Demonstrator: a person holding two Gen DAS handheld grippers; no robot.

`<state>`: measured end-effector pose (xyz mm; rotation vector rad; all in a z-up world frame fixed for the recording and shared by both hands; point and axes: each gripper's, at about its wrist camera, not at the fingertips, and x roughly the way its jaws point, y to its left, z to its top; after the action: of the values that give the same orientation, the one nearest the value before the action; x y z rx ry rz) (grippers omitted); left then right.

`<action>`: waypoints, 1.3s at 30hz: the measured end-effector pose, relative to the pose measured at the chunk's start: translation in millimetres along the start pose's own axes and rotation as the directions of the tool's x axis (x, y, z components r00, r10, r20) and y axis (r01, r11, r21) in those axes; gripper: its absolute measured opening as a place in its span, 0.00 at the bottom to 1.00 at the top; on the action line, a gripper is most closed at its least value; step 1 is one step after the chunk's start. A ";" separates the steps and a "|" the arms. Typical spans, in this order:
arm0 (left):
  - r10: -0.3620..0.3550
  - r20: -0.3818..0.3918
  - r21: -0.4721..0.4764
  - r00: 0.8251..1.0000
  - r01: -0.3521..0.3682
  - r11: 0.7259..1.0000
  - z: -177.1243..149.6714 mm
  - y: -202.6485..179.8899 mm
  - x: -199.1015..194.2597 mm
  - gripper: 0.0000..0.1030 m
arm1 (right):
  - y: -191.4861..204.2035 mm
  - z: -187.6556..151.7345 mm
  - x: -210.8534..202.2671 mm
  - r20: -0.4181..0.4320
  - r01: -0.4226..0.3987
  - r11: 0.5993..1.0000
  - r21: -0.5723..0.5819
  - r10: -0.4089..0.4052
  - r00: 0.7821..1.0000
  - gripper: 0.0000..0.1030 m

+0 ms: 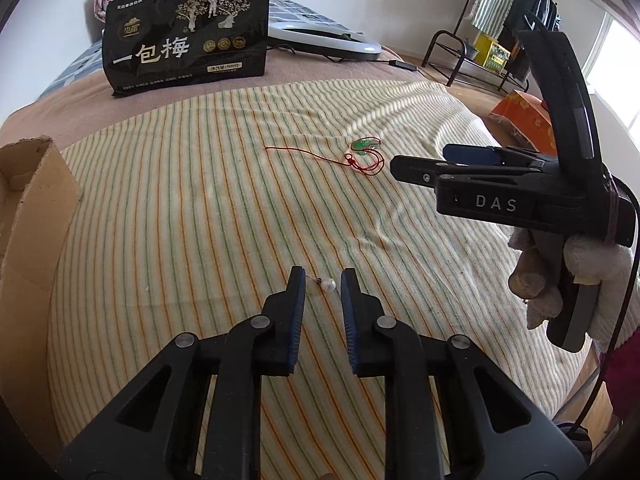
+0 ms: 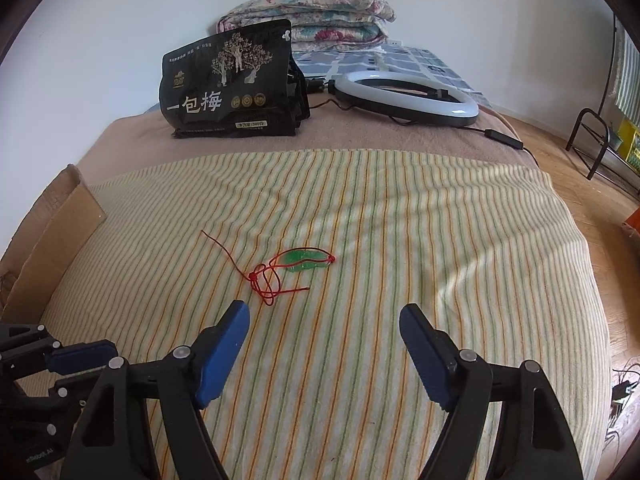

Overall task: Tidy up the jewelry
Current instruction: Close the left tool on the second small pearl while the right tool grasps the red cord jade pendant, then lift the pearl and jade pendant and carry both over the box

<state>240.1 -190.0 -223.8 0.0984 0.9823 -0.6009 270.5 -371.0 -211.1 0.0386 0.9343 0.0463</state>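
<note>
A small pearl earring [image 1: 328, 285] lies on the striped blanket [image 1: 200, 208] between the tips of my left gripper [image 1: 323, 280], whose jaws stand narrowly open around it without touching. A green jade pendant on a red cord [image 1: 365, 146] lies farther out; in the right wrist view the pendant [image 2: 304, 260] lies just beyond my right gripper [image 2: 325, 314], which is wide open and empty. The right gripper also shows in the left wrist view [image 1: 404, 168], close to the pendant. A cardboard box [image 1: 28, 184] stands at the left edge.
A black snack bag [image 1: 188, 36] stands at the back of the bed, with a ring light [image 2: 404, 98] and its cable beside it. Folded quilts [image 2: 320, 16] lie behind. A metal rack [image 1: 472, 52] and an orange box [image 1: 524, 114] stand on the floor at right.
</note>
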 end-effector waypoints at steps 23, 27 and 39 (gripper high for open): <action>0.061 0.034 0.044 0.998 -0.063 0.997 -3.7 -5.6 25.1 0.10 | 12.6 18.0 42.8 -0.006 -0.016 0.999 -0.042 0.016 1.000 0.69; 0.058 0.033 0.035 0.998 -0.060 0.998 -2.7 -3.2 23.5 0.10 | 15.5 21.7 47.7 -0.009 -0.014 0.998 -0.058 0.014 1.000 0.50; 0.064 0.040 0.013 0.997 -0.064 0.998 -0.7 0.4 15.6 0.09 | 7.5 17.8 33.7 0.014 -0.068 0.998 -0.002 0.068 0.998 0.32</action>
<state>246.1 -196.2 -236.8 0.1292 0.9334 -0.5492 304.7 -361.8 -227.2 0.0690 0.9188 0.1101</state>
